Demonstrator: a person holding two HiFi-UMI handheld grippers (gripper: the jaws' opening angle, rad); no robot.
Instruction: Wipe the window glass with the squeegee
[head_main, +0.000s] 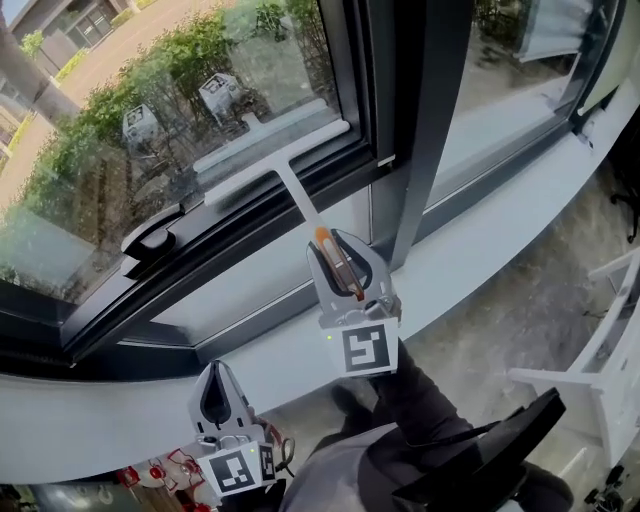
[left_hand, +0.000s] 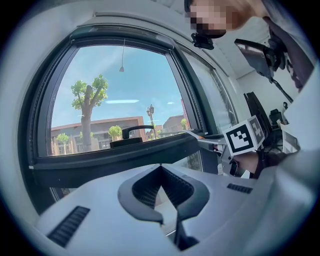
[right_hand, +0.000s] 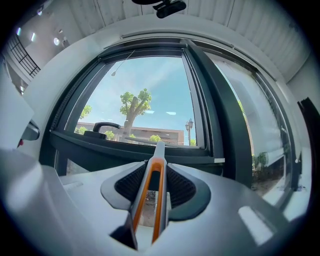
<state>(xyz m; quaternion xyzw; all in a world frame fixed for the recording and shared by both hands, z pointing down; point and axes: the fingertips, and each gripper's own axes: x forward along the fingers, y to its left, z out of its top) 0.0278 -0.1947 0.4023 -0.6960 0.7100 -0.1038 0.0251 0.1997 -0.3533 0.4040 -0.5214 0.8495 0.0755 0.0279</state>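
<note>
right tongs (head_main: 340, 245) clamped on squeegee (head_main: 270, 162), raised to window glass (head_main: 90, 190) | left tongs (head_main: 216, 368) together, low

The squeegee (head_main: 278, 165) lies on the glass (head_main: 120, 130), right of the window handle (head_main: 155, 238).

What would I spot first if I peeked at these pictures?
A white squeegee stretches across the bottom of the window glass, with green bushes outside. The right gripper, mid-picture, is shut on its orange-edged grip. At lower left the left gripper is shut and empty, and a black window handle sits on the frame.
</note>
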